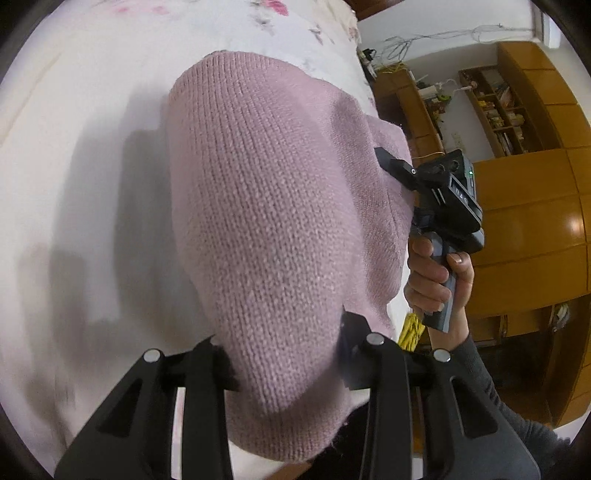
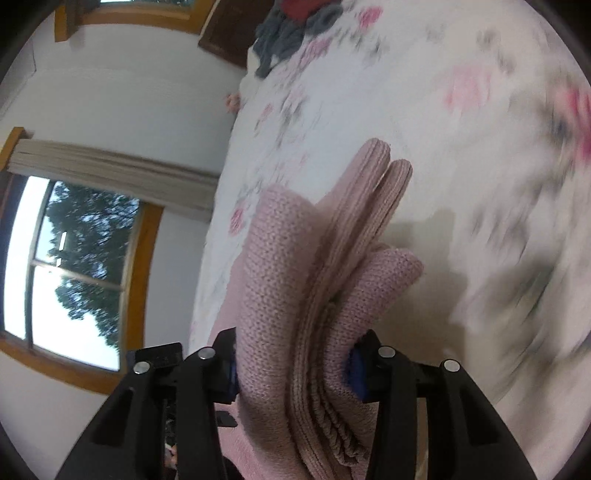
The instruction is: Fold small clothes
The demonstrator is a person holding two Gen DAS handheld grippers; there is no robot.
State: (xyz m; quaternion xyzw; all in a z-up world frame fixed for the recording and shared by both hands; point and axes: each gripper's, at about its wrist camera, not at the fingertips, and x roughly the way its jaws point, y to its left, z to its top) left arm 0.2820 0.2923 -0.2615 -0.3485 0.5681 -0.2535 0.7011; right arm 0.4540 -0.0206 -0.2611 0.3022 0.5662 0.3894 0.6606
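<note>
A pink knitted sweater (image 1: 266, 206) hangs above the floral bedsheet (image 1: 92, 155), held up by both grippers. My left gripper (image 1: 284, 354) is shut on its near edge, and the knit drapes over and hides the fingertips. In the left wrist view the right gripper (image 1: 397, 166) pinches the sweater's far right edge, with a person's hand (image 1: 436, 273) on its handle. In the right wrist view my right gripper (image 2: 295, 365) is shut on a bunch of several folded layers of the pink sweater (image 2: 314, 266), whose ribbed edges stick out ahead.
The white floral bedsheet (image 2: 424, 122) fills the space under the garment. A heap of grey and red clothes (image 2: 291, 26) lies at the bed's far end. A window (image 2: 74, 266) and white wall are on one side, wooden cabinets and shelves (image 1: 517, 206) on the other.
</note>
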